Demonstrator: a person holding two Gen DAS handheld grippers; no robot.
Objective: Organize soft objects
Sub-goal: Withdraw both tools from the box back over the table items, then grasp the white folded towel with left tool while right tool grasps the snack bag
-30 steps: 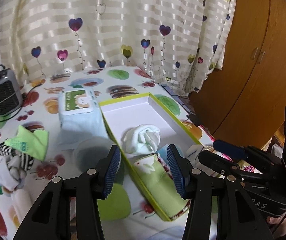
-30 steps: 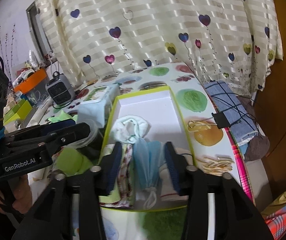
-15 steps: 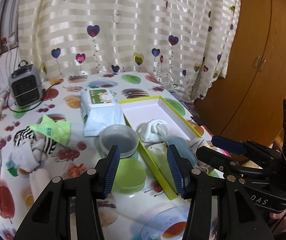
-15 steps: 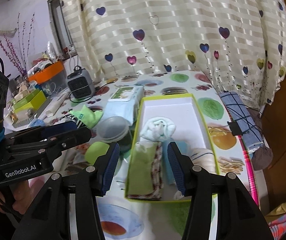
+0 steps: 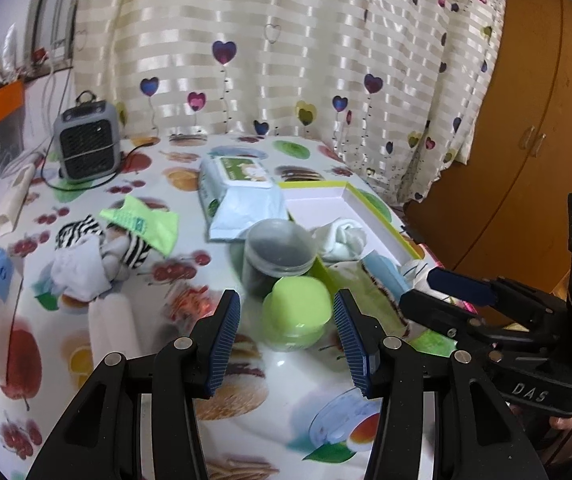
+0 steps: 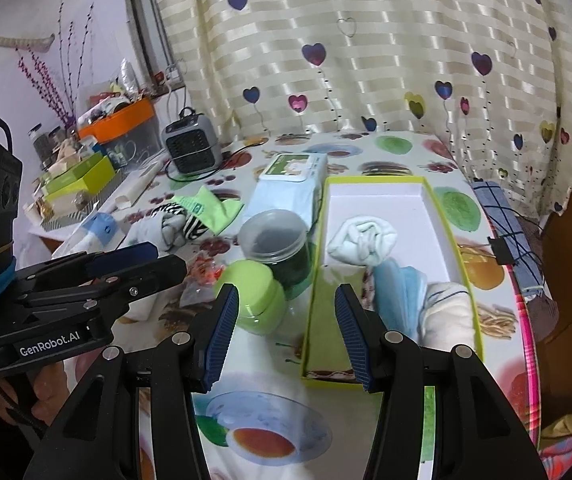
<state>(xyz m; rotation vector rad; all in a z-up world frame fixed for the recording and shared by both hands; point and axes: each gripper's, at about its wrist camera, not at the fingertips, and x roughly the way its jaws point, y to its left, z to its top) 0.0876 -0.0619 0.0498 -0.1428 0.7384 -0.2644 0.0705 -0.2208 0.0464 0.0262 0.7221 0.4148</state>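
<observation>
A yellow-green box (image 6: 450, 232) with a white floor lies on the table. In it are a white rolled cloth (image 6: 364, 238), a blue face mask (image 6: 400, 292), a cream roll (image 6: 452, 316) and a green folded cloth (image 6: 326, 312). The box also shows in the left wrist view (image 5: 382, 220). On the table to the left lie a zebra-striped and white sock bundle (image 5: 94, 252) and a green cloth (image 5: 146, 220). My left gripper (image 5: 286, 344) and right gripper (image 6: 286, 338) are both open and empty, held above the table's front.
A clear jar (image 5: 278, 252) and a lime-green lidded jar (image 5: 298, 312) stand beside the box. A wet-wipes pack (image 5: 242, 196) and a small grey heater (image 5: 86, 144) are further back. A blue checked cloth (image 6: 502, 224) lies at the right edge.
Both grippers have pulled back and up from the box. The right gripper, earlier around the blue mask, is now clear of it; the mask lies in the box.
</observation>
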